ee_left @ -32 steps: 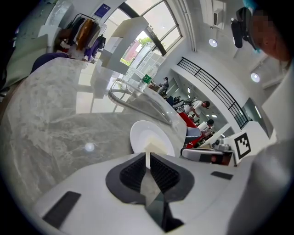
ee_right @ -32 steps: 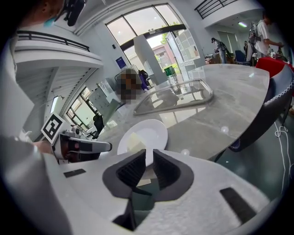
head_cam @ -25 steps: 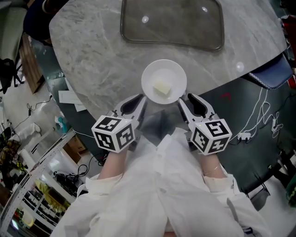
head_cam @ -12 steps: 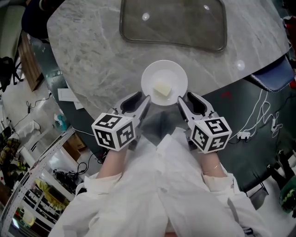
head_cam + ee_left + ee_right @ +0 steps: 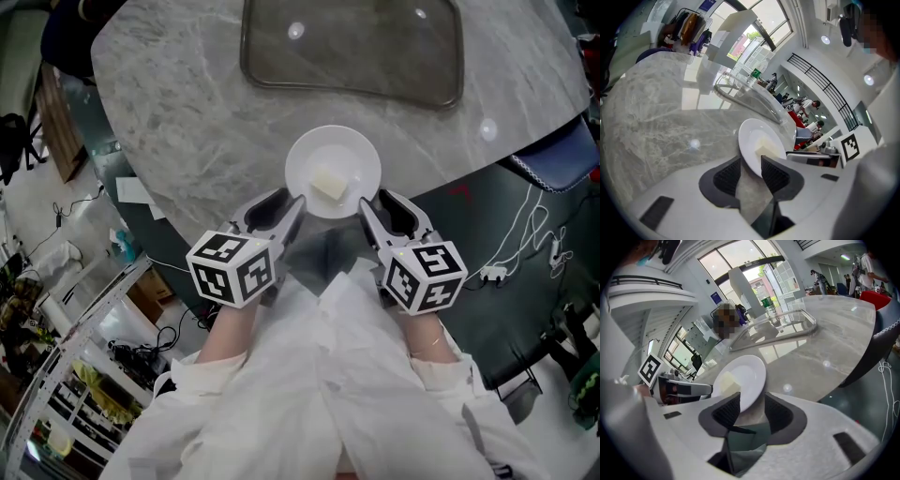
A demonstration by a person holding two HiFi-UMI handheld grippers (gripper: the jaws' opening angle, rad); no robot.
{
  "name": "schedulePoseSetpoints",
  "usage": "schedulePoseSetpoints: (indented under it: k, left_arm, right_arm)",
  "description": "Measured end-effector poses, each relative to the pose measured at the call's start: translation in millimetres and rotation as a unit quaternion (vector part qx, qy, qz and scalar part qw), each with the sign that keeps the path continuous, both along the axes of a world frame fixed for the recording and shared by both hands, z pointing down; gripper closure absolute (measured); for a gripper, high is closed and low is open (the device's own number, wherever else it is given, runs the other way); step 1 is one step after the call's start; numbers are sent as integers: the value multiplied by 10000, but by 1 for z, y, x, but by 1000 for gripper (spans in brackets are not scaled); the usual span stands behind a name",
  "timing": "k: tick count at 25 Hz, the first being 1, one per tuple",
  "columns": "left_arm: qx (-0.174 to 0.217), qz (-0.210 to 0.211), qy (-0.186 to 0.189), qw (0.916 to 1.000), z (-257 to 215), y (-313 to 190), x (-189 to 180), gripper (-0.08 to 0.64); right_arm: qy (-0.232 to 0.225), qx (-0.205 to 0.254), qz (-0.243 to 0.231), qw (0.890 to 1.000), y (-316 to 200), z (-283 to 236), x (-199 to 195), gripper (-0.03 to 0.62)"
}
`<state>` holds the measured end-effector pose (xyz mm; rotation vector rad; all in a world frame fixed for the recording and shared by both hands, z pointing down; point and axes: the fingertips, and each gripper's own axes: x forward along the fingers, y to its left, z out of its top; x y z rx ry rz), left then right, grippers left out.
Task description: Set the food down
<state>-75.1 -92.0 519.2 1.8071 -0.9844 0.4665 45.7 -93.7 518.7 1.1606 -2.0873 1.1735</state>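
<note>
The white plate (image 5: 323,155) is sitting on the grey marble table (image 5: 187,122), close to its near edge, and a pale yellowish block of food (image 5: 328,181) is lying on the plate a little toward the person. The two grippers are flanking the plate's near rim. The left gripper (image 5: 286,208) is pointing at the rim's lower left and the right gripper (image 5: 378,208) at its lower right. In the left gripper view, the jaws are standing apart, having just been opening. The plate's edge is reaching into the gap between them, close against the right-hand pad, and I cannot tell whether it is touching that pad. In the right gripper view, the jaws are also standing moderately apart. The plate's rim is passing between them near the left-hand pad, with the gap beside it showing bare table. Neither gripper is clamping the plate. A clear, shallow tray (image 5: 352,47) is lying farther back on the table, well apart from the plate.
</note>
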Motion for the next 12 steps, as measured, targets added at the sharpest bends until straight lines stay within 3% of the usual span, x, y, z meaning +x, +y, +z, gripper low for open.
schedulePoseSetpoints:
  k: [12]
  left_arm:
    - [-18,-70,-100,9999,4,-3,-3,434]
  right_arm:
    - [279,-67,-68,9996,-1,4,-1,469]
